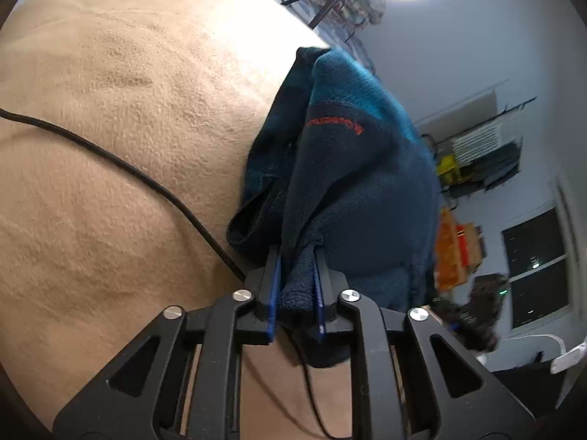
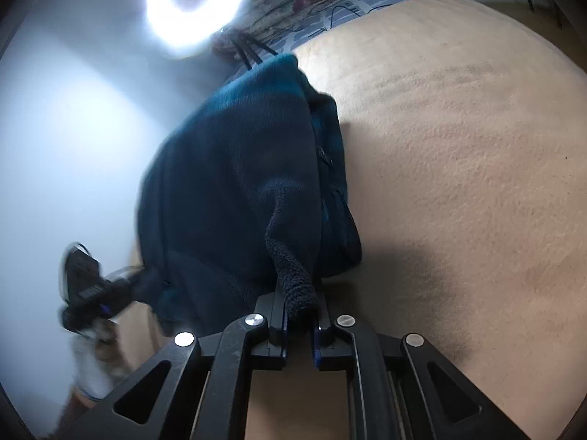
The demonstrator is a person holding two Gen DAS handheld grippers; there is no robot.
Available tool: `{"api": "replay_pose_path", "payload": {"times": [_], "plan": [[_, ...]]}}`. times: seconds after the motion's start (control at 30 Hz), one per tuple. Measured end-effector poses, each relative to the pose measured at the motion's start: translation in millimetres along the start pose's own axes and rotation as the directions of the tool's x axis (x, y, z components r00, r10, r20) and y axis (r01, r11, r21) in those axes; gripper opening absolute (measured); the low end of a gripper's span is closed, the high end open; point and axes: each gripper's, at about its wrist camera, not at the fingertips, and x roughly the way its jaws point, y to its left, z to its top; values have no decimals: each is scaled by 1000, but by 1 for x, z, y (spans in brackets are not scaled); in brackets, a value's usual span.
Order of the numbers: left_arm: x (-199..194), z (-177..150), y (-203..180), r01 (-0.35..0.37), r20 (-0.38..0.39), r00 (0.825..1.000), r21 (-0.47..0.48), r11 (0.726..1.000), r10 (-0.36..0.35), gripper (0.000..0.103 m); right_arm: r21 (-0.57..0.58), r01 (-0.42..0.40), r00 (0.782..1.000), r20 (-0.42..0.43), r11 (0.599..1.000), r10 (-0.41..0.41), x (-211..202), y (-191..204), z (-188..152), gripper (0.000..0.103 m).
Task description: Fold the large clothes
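A dark blue-teal fleece jacket (image 1: 352,168) with an orange stitched line and a zip hangs bunched over the tan blanket (image 1: 110,146). My left gripper (image 1: 297,256) is shut on a thick fold of its edge, fleece bulging between the blue pads. In the right wrist view the same fleece jacket (image 2: 234,183) hangs in front of the lens, and my right gripper (image 2: 299,297) is shut on a narrow strip of its hem. Each view shows the other gripper, blurred, at the garment's far side: the right gripper (image 1: 473,311) and the left gripper (image 2: 84,289).
A black cable (image 1: 121,161) runs across the tan blanket toward my left gripper. A bright ring light (image 2: 194,7) stands past the bed beside a patterned cloth (image 2: 293,3). Shelves with clutter (image 1: 477,161) and a dark window (image 1: 535,267) line the wall.
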Motion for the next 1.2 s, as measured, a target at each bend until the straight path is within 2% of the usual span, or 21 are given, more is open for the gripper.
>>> {"api": "replay_pose_path", "payload": {"times": [0.03,0.1,0.17,0.2,0.23,0.27,0.33,0.4,0.53,0.57,0.6,0.63,0.7,0.77,0.8,0.83,0.9,0.97,1.03,1.1,1.2], "plan": [[-5,-1,-1,8,2,1000,6,1000,-8,19,-9,2,1000,0,1000,-2,0,2,1,7],[-17,3,-3,31,9,999,29,999,-31,34,-38,9,1000,1,999,-9,-6,8,3,8],[-29,12,-1,55,39,998,18,998,-55,49,-92,57,998,11,994,-56,-15,17,10,16],[-38,19,4,73,67,995,-8,997,-72,50,-115,92,996,19,989,-90,-20,22,10,19],[-42,24,6,82,80,994,-27,996,-79,50,-133,133,991,29,982,-130,-25,26,11,31],[-44,31,10,96,92,992,-55,994,-90,50,-152,184,983,53,971,-178,-35,31,13,35],[-41,44,17,120,89,990,-90,989,-112,50,-182,234,969,117,955,-215,-57,44,11,35],[-27,55,18,127,50,991,-102,987,-123,50,-249,243,963,175,938,-203,-70,65,12,35],[-1,67,8,124,-8,992,-88,988,-125,48,-411,249,964,193,877,-183,-63,109,13,38],[6,68,4,123,-24,992,-67,990,-125,25,-435,226,971,173,871,-165,-55,116,16,39],[12,70,-4,76,-40,996,-23,997,-77,11,-446,212,975,157,870,-157,-50,117,17,40],[15,70,-12,39,-39,999,16,999,-38,5,-458,204,978,134,865,-159,-40,119,18,40],[13,71,-25,1,-21,1000,86,996,0,4,-476,229,973,95,849,-209,-16,113,19,39],[8,73,-37,-81,22,997,183,980,78,4,-466,262,960,40,845,-275,9,97,18,37],[7,74,-42,-129,42,992,224,966,123,4,-454,264,958,20,851,-287,15,87,16,37],[9,74,-46,-206,73,978,289,935,193,4,-437,255,960,7,863,-280,20,76,14,37],[20,70,-45,-269,71,963,343,900,261,4,-429,240,965,10,871,-261,21,70,11,37],[30,63,-45,-319,78,946,390,864,314,7,-443,253,960,8,860,-278,23,74,11,38],[28,62,-48,-330,91,942,401,854,322,12,-476,264,953,-8,839,-304,22,80,12,38],[15,63,-47,-312,98,950,377,872,297,13,-501,266,948,-20,824,-317,16,88,16,38],[-12,67,-47,-280,129,959,328,902,251,21,-470,214,972,12,857,-235,-14,92,28,47]]}}
